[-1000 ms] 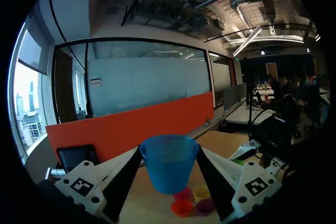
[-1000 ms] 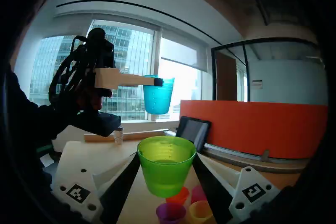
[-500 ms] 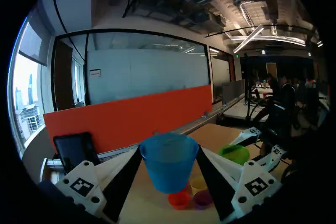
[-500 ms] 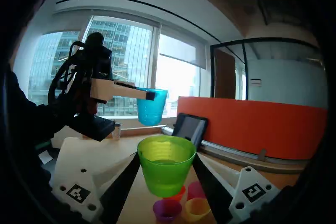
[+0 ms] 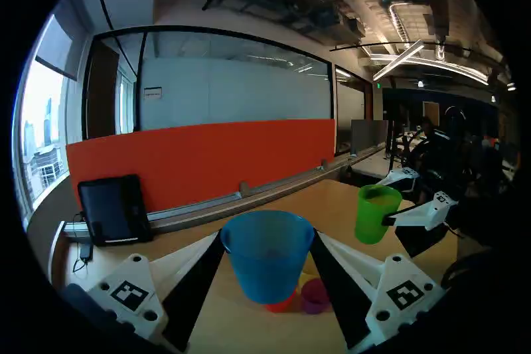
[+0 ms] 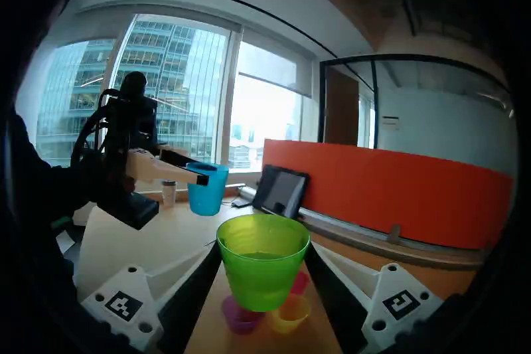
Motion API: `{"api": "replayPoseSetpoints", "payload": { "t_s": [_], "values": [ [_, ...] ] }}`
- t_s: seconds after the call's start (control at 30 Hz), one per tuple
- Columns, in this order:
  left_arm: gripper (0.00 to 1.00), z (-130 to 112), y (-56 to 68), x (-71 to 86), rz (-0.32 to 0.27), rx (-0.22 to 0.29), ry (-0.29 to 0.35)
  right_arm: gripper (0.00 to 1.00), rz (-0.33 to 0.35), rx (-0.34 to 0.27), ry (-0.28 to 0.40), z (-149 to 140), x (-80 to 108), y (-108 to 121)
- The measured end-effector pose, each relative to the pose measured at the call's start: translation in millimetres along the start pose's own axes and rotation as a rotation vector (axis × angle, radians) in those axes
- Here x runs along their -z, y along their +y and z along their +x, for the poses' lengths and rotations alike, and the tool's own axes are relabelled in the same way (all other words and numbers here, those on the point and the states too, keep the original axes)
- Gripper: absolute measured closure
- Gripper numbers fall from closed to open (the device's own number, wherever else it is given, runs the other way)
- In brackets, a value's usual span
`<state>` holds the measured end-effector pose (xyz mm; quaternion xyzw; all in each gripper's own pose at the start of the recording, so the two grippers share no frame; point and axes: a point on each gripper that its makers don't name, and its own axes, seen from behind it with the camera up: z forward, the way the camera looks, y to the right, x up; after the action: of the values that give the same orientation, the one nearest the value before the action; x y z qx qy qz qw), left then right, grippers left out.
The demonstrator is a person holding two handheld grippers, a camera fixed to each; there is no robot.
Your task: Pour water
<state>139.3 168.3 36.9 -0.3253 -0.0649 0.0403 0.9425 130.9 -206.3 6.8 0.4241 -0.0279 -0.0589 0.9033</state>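
A blue plastic cup stands upright between my left gripper's fingers, which are shut on its sides. In the left gripper view the right gripper is farther off to the right, holding a green cup above the wooden table. In the right gripper view that green cup sits upright in my right gripper, shut on it, with water low inside. There, the left gripper carries the blue cup at the left, held by a person's dark-sleeved arm.
Small red, purple and yellow cups stand on the table under the blue cup. A dark tablet leans against the orange partition. A paper cup stands by the window. More desks lie at the far right.
Both views have tipped down toward the table. The blue cup has sunk lower and leftward in the right gripper view. The green cup has come into full sight in the left gripper view.
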Motion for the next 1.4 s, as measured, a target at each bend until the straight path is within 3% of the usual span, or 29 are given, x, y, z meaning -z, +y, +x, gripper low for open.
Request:
{"api": "replayPoseSetpoints", "payload": {
  "t_s": [0.33, 0.7, 0.97, 1.4],
  "values": [
    [0.11, -29.5, 3.0, 4.2, -0.005, 0.007, -0.025, 0.11, -0.036, -0.002, -0.033, -7.3, 18.8, 16.6],
    [0.11, -56.4, 19.1, 5.7, -0.032, -0.033, -0.053, 0.11, -0.053, -0.001, -0.079, -22.5, 32.7, 26.6],
    [0.11, -89.8, 26.7, -0.2, -0.046, -0.059, -0.120, 0.10, -0.048, -0.008, -0.140, -45.1, 37.5, 27.2],
    [0.11, -130.8, 44.3, -8.2, -0.094, -0.058, -0.206, 0.10, -0.021, -0.013, -0.241, -86.0, 37.4, 22.4]
  ]
}}
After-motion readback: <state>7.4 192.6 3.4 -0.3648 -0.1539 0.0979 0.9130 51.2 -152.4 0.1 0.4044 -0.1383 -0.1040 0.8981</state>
